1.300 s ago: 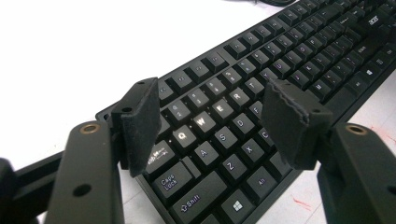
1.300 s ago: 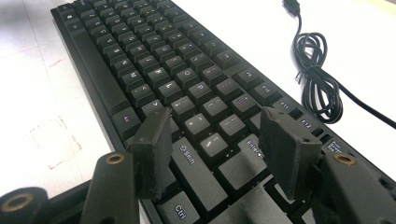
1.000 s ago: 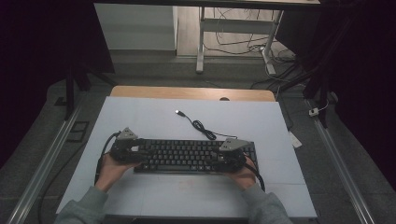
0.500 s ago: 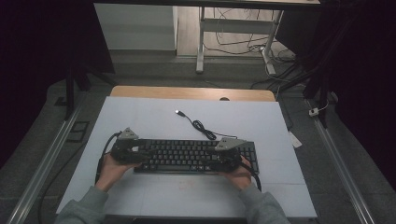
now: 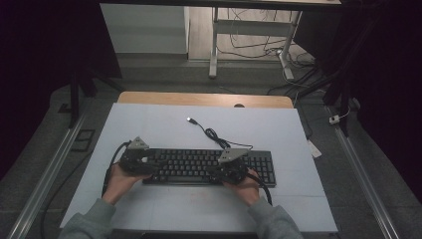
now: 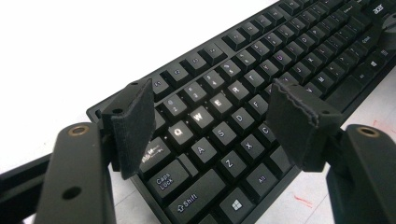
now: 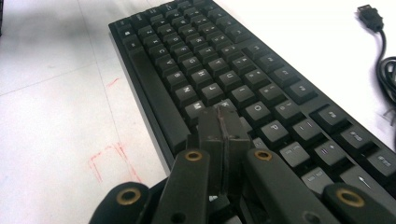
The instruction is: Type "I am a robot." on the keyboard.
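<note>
Keyboard [image 5: 209,166] lies flat near the table's [image 5: 164,119] front edge: rigid, light plastic, best taken by its short ends. My left gripper [image 6: 210,126] hovers wide open over its letter keys; my right gripper [image 7: 223,122] has just closed empty above them.

Left gripper [image 6: 210,126]: jaws stand wide apart, nothing between the pads. Right gripper [image 7: 223,122]: jaws have just closed, pads pressed together, nothing between them.

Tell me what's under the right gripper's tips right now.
The right gripper, jaws just closed together with nothing between, sits over the keyboard near the K and L keys. The key directly beneath its tips is covered.
</note>
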`<state>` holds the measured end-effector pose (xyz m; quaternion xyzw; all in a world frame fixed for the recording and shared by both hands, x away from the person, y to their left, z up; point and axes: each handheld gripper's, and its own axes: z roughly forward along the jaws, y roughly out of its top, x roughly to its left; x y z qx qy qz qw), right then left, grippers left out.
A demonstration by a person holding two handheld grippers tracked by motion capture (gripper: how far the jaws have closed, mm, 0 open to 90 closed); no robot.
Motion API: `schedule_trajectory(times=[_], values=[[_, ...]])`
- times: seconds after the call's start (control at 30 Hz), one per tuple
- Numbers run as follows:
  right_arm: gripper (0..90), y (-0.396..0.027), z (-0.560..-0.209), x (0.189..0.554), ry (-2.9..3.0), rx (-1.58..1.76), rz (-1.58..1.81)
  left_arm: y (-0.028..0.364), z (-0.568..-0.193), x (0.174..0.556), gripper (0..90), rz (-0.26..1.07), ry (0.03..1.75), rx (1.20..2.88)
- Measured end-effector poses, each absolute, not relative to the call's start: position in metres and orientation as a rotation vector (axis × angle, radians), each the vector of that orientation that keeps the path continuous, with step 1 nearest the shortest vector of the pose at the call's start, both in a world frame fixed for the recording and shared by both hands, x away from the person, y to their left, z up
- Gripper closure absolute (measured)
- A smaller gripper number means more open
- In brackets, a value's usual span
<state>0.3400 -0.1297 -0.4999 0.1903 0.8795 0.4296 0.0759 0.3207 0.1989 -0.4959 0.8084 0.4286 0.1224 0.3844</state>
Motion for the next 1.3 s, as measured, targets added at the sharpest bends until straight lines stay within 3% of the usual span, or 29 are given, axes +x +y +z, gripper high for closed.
schedule_trajectory(times=[1.3], values=[[89.6, -0.082, -0.516, 0.350, 2.701, 0.519, 1.163, 0.198, -0.498, 0.322, 30.2, 0.316, 1.100, 2.080]])
